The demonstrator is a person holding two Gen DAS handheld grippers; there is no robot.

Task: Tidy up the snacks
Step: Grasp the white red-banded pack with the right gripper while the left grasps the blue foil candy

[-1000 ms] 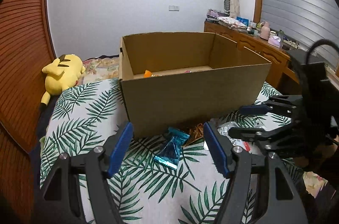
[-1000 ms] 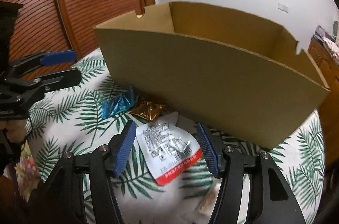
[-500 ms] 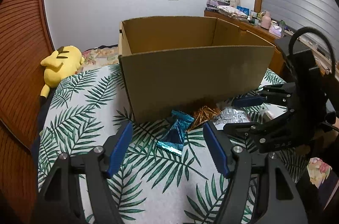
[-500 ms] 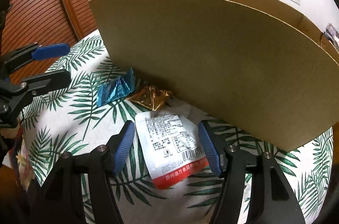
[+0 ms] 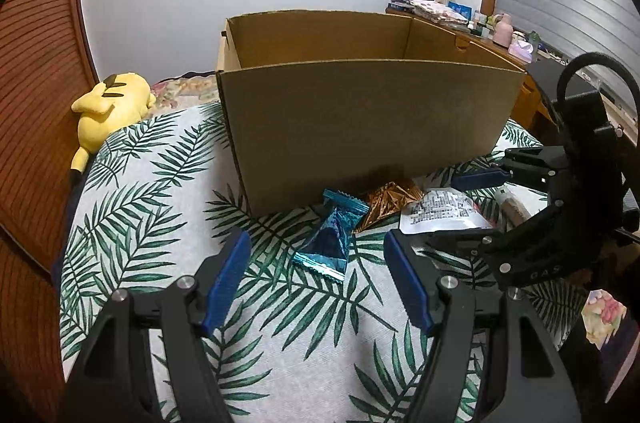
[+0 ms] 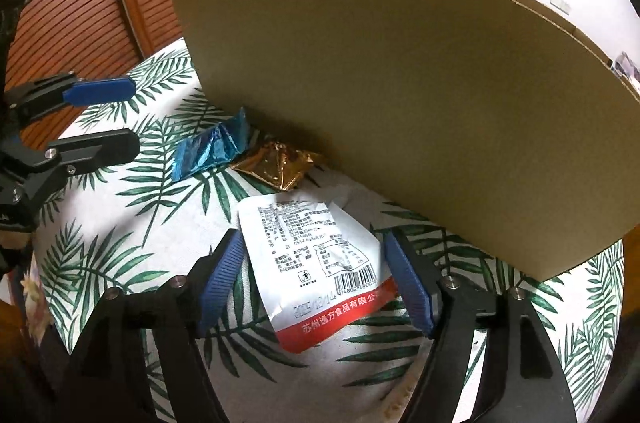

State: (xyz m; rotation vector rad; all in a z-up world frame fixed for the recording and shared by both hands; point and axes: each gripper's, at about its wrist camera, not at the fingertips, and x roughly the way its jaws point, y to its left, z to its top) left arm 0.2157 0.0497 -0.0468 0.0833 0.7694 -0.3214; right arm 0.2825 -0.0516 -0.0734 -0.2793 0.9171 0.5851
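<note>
Open cardboard box (image 5: 372,127) stands upright on the leaf-print surface (image 5: 132,223); its interior floor is not visible from either wrist view.

Three snack packets lie on the surface at the foot of the box's near wall. Blue foil packet (image 5: 330,237): at 12 o'clock from the left claw (image 5: 318,279), one end touching or just beside the box base. Gold foil packet (image 5: 386,199): just beside the blue one at its 2 o'clock, tucked against the box wall. White packet with red band (image 6: 320,263): printed side up, flat, near the gold packet but apart from it.

Left claw: released, jaws spread wide, nothing between them, hovering short of the blue foil packet.

Right claw (image 6: 316,281): released, jaws wide, straddling the lower part of the white packet; pad contact cannot be told.

In the right wrist view the left claw appears at 9 o'clock. A yellow plush toy (image 5: 110,107) lies at 10 o'clock beyond the surface edge.
</note>
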